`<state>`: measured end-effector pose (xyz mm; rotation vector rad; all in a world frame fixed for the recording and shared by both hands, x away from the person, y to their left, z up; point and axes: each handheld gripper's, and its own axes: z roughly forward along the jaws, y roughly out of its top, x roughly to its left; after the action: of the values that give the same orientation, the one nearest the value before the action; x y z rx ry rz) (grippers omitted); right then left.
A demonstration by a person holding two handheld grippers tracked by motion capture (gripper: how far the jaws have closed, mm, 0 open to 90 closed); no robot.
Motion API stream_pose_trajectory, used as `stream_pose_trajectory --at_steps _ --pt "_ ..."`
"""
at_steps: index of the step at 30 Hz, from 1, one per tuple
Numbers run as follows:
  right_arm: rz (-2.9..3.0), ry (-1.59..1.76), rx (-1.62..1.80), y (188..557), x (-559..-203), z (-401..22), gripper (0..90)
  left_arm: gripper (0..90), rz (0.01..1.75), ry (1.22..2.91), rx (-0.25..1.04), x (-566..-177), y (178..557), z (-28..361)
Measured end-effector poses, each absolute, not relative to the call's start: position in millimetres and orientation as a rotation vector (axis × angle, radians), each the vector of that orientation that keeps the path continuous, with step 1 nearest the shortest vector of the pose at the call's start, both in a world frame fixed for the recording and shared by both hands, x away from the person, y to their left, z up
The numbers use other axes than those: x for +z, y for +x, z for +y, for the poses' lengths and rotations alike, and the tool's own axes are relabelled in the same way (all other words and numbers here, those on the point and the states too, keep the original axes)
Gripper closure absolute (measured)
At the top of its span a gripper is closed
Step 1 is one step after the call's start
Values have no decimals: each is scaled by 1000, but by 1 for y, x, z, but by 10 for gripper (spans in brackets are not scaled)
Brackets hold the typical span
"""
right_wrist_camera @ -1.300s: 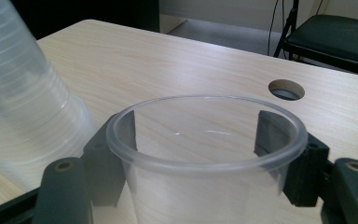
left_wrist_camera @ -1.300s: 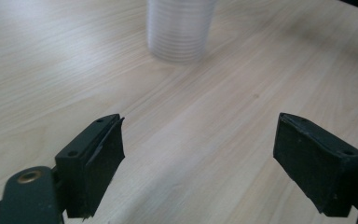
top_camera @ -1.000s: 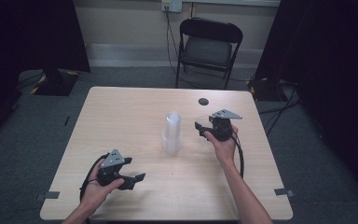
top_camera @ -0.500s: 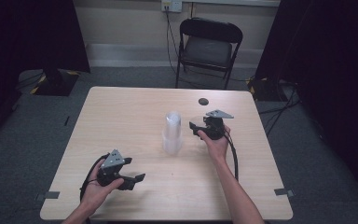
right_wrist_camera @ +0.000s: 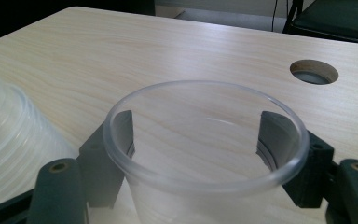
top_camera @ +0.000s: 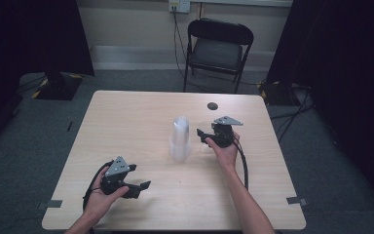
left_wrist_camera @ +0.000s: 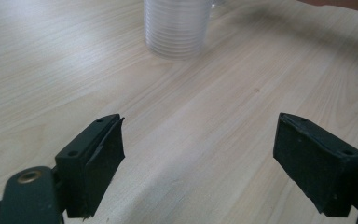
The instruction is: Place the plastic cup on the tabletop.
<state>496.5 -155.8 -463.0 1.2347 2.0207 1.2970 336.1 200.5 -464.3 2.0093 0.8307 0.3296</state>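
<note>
A tall stack of clear plastic cups (top_camera: 180, 139) stands upright at the middle of the table; its ribbed base (left_wrist_camera: 177, 28) shows in the left gripper view and its side (right_wrist_camera: 9, 140) in the right gripper view. My right gripper (top_camera: 205, 137) sits just right of the stack, with a single clear cup (right_wrist_camera: 205, 184) upright between its jaws, low over the table. The pads (right_wrist_camera: 121, 135) lie against the cup's wall under the rim, and the jaws have just been opening. My left gripper (top_camera: 139, 187) rests near the front left, open, with nothing between its fingers (left_wrist_camera: 98, 158).
The wooden table (top_camera: 126, 122) has a round cable hole (top_camera: 213, 106) at the back right, which the right gripper view shows as well (right_wrist_camera: 314, 71). A black folding chair (top_camera: 216, 48) stands behind the table. Cables trail from both grippers.
My right gripper has shifted a little left toward the stack and sunk lower with the cup. The left hand has stayed put.
</note>
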Motion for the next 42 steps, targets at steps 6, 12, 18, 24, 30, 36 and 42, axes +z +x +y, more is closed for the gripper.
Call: stream_pose_trajectory --at_steps 6,12,18,24,30,36,42 --pt "2046 1221 1278 487 -462 -162 279 159 835 2011 326 -465 336 200" --pt "2057 1204 1275 480 -463 -165 279 159 843 2012 325 -465 336 200" --pt "2071 1195 1264 475 -464 -167 280 161 847 2013 326 -465 336 200" --pt "2086 1190 1261 471 -465 -167 281 161 849 2012 328 -465 337 201" --pt "2098 1189 1252 469 -465 -167 281 161 855 2005 321 -465 336 201" --pt "2109 1216 1255 468 -469 -166 262 161 858 2004 326 -464 337 202" --pt "2128 1272 1270 469 -470 -170 166 165 878 2005 339 -465 338 205"
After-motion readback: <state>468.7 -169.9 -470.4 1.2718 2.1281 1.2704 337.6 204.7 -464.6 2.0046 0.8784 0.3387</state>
